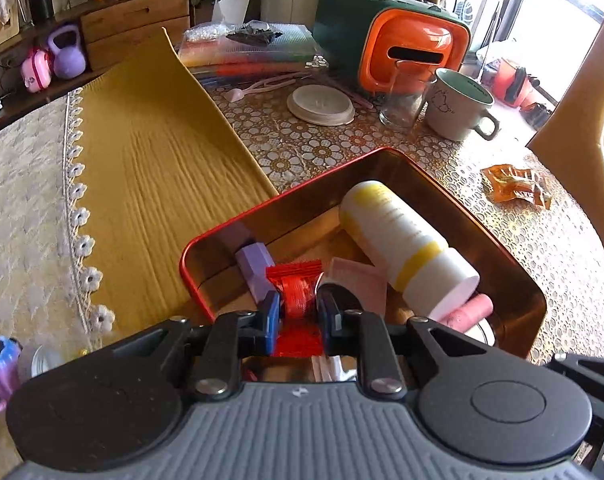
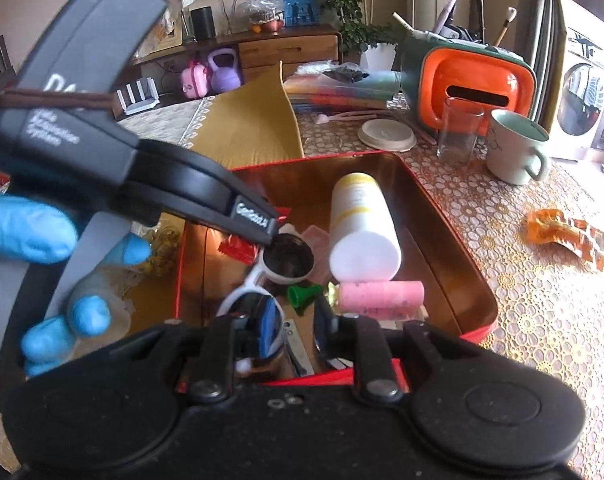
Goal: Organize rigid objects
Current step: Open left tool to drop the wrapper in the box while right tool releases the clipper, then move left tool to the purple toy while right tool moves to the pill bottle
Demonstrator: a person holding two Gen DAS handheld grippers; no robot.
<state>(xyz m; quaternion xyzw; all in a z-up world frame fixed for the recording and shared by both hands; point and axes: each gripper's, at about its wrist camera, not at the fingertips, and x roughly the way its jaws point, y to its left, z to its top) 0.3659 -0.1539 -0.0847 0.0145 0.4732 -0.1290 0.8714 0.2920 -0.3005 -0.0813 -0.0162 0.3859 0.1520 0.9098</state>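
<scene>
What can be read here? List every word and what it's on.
"Da", cut off: left gripper body.
"Gen", rest blurred: one of its fingers.
Small white lines below "Da": blurred.
Print on white bottle: too small.
Lettering on mug: blurred.

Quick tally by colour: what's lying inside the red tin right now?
Visible in the tin:
White: 2, the bottle with yellow bands and the sunglasses
Pink: 2, the cylinder and the flat piece
Red: 1, the packet
Purple: 1, the block
Green: 1, the cone
Total: 7; smaller bits underneath are too unclear to count.
</scene>
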